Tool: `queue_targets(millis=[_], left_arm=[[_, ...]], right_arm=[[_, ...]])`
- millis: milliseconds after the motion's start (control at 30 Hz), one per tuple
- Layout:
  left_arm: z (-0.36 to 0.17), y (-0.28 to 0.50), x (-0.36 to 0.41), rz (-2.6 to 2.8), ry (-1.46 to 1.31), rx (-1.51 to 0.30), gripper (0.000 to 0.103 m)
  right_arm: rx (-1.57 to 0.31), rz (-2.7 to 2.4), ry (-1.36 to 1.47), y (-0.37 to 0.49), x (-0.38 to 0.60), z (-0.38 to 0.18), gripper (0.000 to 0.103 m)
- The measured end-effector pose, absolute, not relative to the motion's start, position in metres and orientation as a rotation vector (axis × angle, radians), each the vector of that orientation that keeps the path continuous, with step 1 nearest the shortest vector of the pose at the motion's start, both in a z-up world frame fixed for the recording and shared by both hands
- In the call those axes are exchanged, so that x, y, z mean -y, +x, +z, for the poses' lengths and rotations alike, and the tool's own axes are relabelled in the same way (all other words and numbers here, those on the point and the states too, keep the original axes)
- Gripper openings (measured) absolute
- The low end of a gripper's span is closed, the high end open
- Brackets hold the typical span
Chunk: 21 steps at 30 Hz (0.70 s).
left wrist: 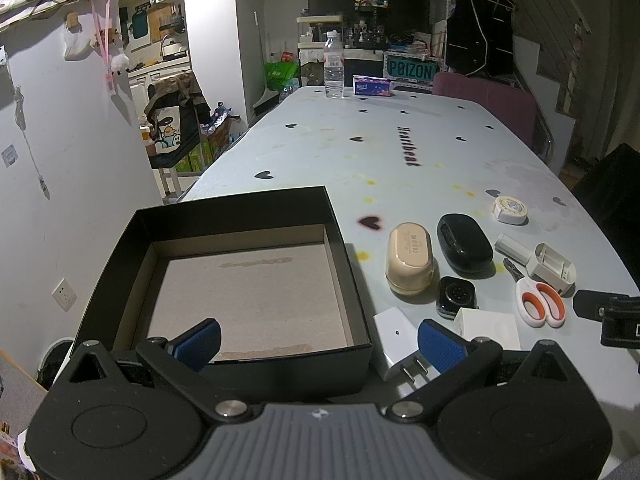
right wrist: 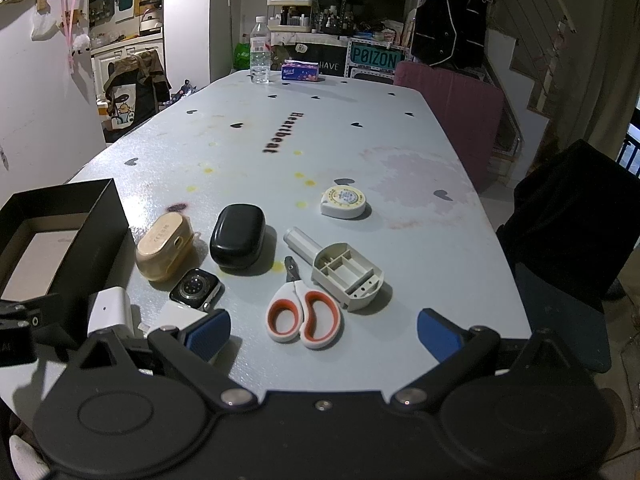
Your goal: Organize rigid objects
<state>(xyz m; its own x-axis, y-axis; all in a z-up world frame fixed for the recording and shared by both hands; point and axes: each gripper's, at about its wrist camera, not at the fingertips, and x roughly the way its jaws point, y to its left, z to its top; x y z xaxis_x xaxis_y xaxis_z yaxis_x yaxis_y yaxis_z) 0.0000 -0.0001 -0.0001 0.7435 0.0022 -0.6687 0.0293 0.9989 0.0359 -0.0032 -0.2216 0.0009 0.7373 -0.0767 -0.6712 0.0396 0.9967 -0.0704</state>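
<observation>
An open black box with a bare cardboard floor sits at the table's near left; it also shows in the right wrist view. Right of it lie a beige case, a black case, a smartwatch, a white charger, a small white box, orange-handled scissors, a grey-white plastic tool and a round tape measure. My left gripper is open over the box's near edge. My right gripper is open near the scissors.
The table has a pale cloth printed with hearts. A water bottle and a tissue pack stand at the far end. A pink chair and a dark chair stand along the right side. A wall is on the left.
</observation>
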Motion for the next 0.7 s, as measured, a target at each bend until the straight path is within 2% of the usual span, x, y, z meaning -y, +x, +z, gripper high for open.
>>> queue_targets(millis=[700], left_arm=[[-0.0025, -0.0004, 0.0009, -0.017, 0.053, -0.74, 0.103]], right_arm=[[-0.755, -0.069, -0.064, -0.0025, 0.2225, -0.0037, 0.101]])
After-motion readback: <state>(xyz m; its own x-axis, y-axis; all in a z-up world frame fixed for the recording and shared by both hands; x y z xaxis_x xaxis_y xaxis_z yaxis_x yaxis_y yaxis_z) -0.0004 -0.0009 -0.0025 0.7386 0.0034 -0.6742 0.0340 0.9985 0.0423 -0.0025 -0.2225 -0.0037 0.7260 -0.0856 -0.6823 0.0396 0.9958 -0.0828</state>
